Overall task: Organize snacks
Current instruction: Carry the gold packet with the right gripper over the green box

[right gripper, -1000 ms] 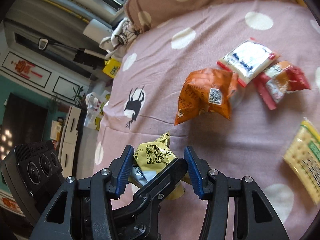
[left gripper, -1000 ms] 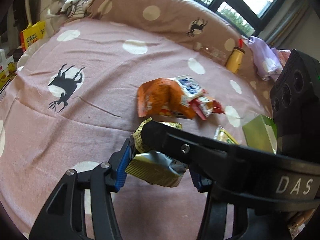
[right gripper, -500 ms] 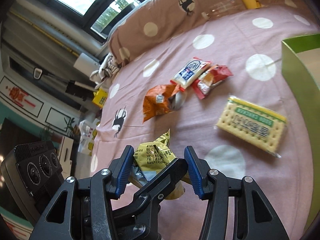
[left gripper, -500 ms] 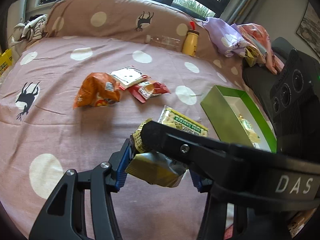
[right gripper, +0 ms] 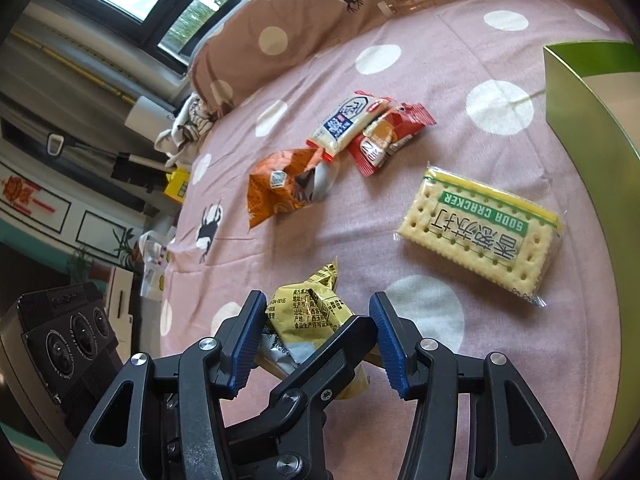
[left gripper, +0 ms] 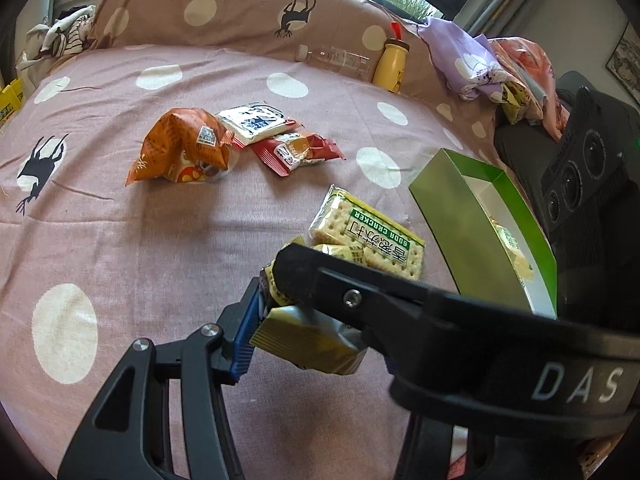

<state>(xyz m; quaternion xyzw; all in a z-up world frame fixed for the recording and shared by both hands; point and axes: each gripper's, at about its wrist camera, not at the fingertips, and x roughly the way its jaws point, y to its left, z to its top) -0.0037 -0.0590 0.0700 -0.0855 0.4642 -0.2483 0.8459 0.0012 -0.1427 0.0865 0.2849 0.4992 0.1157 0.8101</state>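
Left gripper (left gripper: 320,344) clamped on crumpled yellow-green foil snack packet (left gripper: 304,340): near blue pad (left gripper: 246,332) pressed flat against packet's side, far pad mostly hidden behind right gripper's black body crossing the left wrist view. Packet held off the surface, above pink polka-dot bed cover (left gripper: 120,240). Right gripper (right gripper: 318,336) straddling the same packet, blue pads set wide; one pad at packet's edge, other side blocked by left gripper's finger, so cannot tell whether right gripper actually grips. Just beyond packet: flat clear-wrapped soda cracker pack with green label (left gripper: 372,240), lying on the bed cover, one corner tucked behind right gripper's tip in the left view. Right of cracker pack, close beside it: open green cardboard box with white inside (left gripper: 452,208), long wall facing the grippers; pale wrapped pack partly visible inside. Further out, well apart from cracker pack: puffy orange snack bag (left gripper: 180,152), white-and-blue flat packet (left gripper: 256,122) and red wrapper packet (left gripper: 296,152) in a tight cluster, white-and-blue one overlapping the red one's edge, orange bag touching the white-and-blue one. At far edge of bed: brown dotted bolster with deer prints (left gripper: 220,8); clear plastic bottle lying on its side (left gripper: 332,58) and upright yellow bottle with brown cap (left gripper: 390,64) against it. Heap of lilac and pink clothes (left gripper: 480,64) to the right of the yellow bottle.
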